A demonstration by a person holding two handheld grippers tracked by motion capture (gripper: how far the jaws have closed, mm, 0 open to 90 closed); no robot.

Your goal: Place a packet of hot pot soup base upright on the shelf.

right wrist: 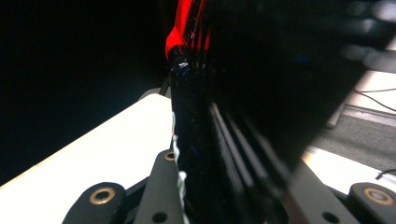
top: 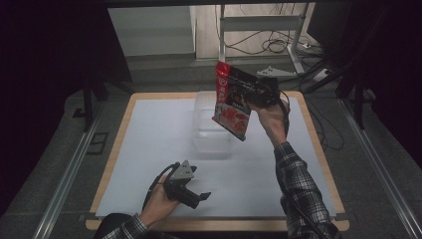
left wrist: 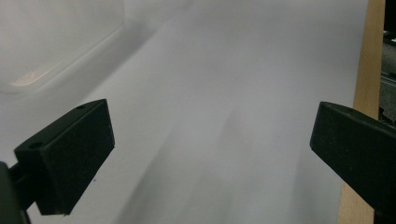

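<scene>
The left tool (top: 195, 195) sits low over the near left part of the bench (top: 149, 149), held in the person's left hand (top: 158, 203). A grey three-cornered plate is on top of it and a cable trails back toward the wrist. In the left gripper view the jaws of the left tool (left wrist: 210, 154) stand wide apart with nothing between them; bare white bench surface (left wrist: 224, 93) lies below, and the wooden bench edge (left wrist: 366, 70) runs along the right of that view.

A clear plastic container (top: 213, 124) stands on the bench near its centre, toward the far side. Its lower wall appears at the upper left of the left gripper view (left wrist: 51, 42), well apart from the left tool.

A red and black snack bag (top: 232, 99) hangs in the air above the right part of the container, tilted, with its upper end farther from the person than its lower end. It is not touching the bench.

The right tool (top: 255, 88) is raised over the far right of the bench in the person's right hand (top: 271, 117), at the end of a plaid sleeve (top: 298, 184). Its jaws are clamped narrow on the right side edge of the bag. In the right gripper view the bag (right wrist: 196, 116) stands edge-on between the jaws, black with a red top corner, pinched at the right tool (right wrist: 224, 196).
</scene>
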